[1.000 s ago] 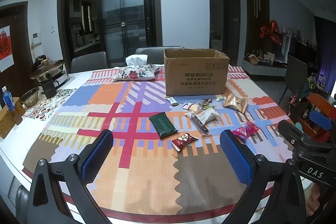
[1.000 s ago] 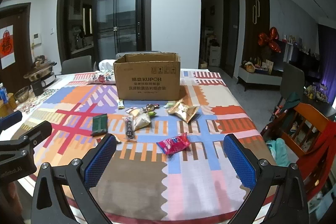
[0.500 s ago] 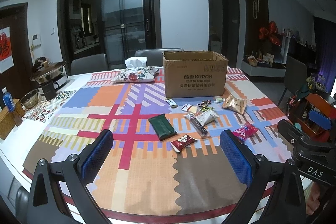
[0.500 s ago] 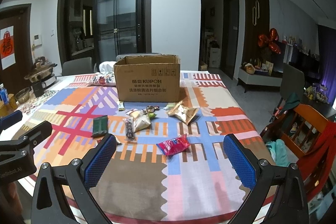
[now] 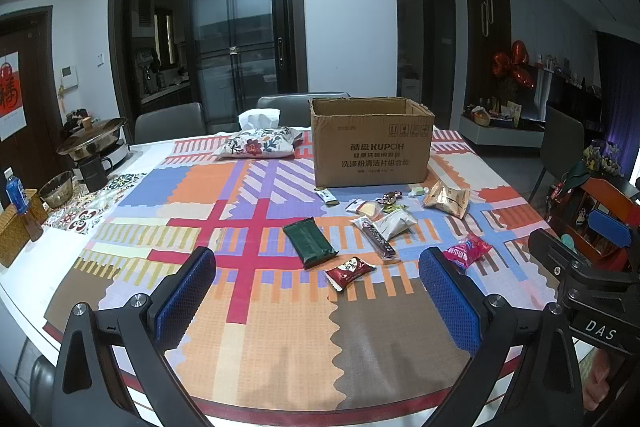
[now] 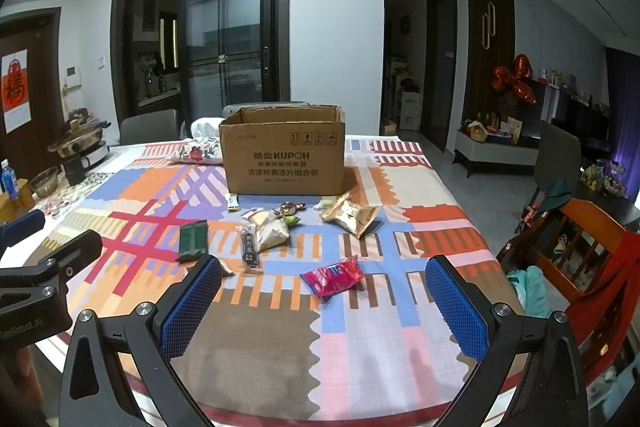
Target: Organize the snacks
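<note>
An open cardboard box stands upright at the far middle of the table. In front of it lie several snack packets: a dark green pack, a small red pack, a pink-red bag, a gold bag, a white bag and a dark stick pack. My left gripper hovers open over the near table edge. My right gripper is open too, a little short of the pink-red bag. Both hold nothing.
A patchwork cloth covers the table. A floral pillow lies left of the box. A hot pot, a glass bowl, a bottle and a wicker basket crowd the left edge. Chairs stand around.
Both views have tilted and crept slightly, so the box and snacks sit marginally lower in frame. Nothing on the table has moved, and both grippers stay open.
</note>
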Motion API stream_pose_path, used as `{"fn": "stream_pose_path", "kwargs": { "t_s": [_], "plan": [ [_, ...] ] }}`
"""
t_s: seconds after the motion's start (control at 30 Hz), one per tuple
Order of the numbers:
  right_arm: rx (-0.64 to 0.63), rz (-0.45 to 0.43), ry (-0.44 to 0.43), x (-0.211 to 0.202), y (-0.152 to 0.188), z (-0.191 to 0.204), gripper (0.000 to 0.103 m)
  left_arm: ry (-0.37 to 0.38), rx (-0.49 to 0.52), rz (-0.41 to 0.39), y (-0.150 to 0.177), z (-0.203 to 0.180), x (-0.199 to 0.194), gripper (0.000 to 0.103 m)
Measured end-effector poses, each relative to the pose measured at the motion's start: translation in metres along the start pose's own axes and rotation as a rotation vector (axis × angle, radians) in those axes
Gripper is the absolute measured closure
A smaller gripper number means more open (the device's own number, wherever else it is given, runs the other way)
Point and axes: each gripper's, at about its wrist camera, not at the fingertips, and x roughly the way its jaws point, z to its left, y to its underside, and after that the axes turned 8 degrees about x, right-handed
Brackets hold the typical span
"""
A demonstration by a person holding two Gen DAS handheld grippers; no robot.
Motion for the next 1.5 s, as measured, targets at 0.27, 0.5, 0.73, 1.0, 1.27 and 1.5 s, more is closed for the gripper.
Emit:
{"fn": "stream_pose_path", "kwargs": {
  "t_s": [0.27, 0.5, 0.73, 1.0, 1.27, 1.5],
  "plan": [
    [-0.001, 0.001, -0.001, 0.0, 0.001, 0.0, 0.0, 0.0, 0.0, 0.0, 0.0, 0.0, 0.0, 0.0],
    [-0.007, 0.005, -0.004, 0.001, 0.0, 0.002, 0.0, 0.004, 0.001, -0.002, -0.001, -0.001, -0.001, 0.0],
    [-0.007, 0.006, -0.004, 0.001, 0.001, 0.002, 0.0, 0.003, 0.002, 0.001, -0.001, -0.001, -0.001, 0.0],
    [-0.011, 0.014, -0.011, 0.004, 0.005, 0.006, 0.0, 0.01, 0.009, 0.02, 0.002, -0.001, 0.003, 0.0],
    [-0.001, 0.063, -0.017, 0.021, 0.016, 0.004, 0.0, 0.038, 0.008, 0.05, 0.006, 0.0, 0.02, 0.0],
    [0.026, 0.128, -0.017, 0.044, 0.02, 0.002, 0.0, 0.063, 0.055, 0.061, 0.006, -0.008, 0.043, 0.001]
  ]
}}
